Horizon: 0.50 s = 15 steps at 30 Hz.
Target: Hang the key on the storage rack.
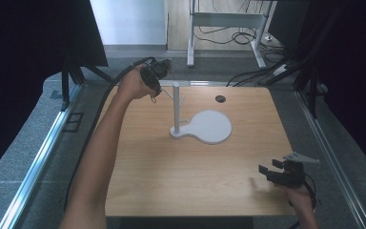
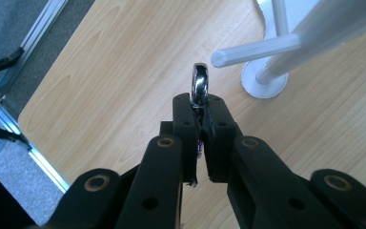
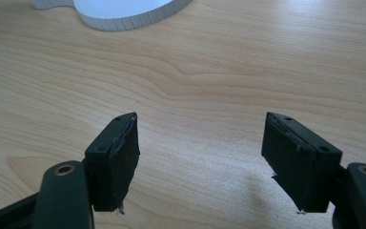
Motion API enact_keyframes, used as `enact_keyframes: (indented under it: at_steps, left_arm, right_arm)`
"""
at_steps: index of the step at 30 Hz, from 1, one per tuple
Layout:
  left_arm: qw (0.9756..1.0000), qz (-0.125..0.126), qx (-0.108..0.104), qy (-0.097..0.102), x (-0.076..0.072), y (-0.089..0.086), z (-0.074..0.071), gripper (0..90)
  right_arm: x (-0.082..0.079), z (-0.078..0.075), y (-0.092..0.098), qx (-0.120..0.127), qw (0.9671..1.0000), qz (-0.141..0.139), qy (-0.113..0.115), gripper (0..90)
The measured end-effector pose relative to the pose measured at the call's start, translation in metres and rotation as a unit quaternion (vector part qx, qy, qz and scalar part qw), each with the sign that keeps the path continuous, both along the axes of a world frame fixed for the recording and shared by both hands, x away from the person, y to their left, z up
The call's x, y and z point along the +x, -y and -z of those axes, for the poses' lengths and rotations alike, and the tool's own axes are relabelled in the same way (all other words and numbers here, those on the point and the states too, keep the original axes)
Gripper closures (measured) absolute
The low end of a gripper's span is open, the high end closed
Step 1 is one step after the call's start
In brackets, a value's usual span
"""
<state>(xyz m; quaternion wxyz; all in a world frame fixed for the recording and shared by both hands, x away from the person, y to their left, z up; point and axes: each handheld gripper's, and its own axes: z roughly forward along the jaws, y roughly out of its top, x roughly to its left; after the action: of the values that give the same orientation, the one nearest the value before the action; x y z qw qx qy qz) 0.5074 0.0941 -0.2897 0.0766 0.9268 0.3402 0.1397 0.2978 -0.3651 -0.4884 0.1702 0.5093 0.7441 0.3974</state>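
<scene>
Left gripper view: my left tongs (image 2: pixel 201 121) are pinched tight on a shiny metal ring (image 2: pixel 199 86), which stands up between the tips just beside a white peg (image 2: pixel 255 50) of the stand (image 1: pixel 175 107). From the high view, my left arm stretches far across the desk (image 1: pixel 190 176), hand (image 1: pixel 132 86) raised near the post's top. My right tongs (image 3: pixel 205 160) gape wide, holding nothing, hovering low by the desk's near right corner.

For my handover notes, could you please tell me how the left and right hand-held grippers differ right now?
The left hand-held gripper is shut on a metal ring, raised beside the white stand; the right hand-held gripper is open, empty and low over the table. Both have black jaws.
</scene>
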Motion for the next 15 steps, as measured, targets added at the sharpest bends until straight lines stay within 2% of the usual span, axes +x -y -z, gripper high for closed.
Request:
enact_keyframes:
  at_steps: [4, 6, 15]
  left_arm:
    - [1.0, -0.001, 0.001, -0.001, 0.001, 0.0016, 0.0016, 85.7]
    - [1.0, -0.002, 0.009, 0.001, 0.002, 0.0027, 0.0029, 85.7]
    - [0.9997, -0.005, 0.0, 0.023, 0.002, 0.0052, -0.0009, 85.8]
  right_arm:
    - [0.0001, 0.0003, 0.0002, 0.0, 1.0, 0.001, -0.002, 29.2]
    - [0.0001, 0.0005, 0.0003, 0.0, 1.0, 0.001, -0.002, 29.2]
    - [0.0009, 0.0024, 0.0004, -0.001, 1.0, 0.002, -0.004, 29.2]
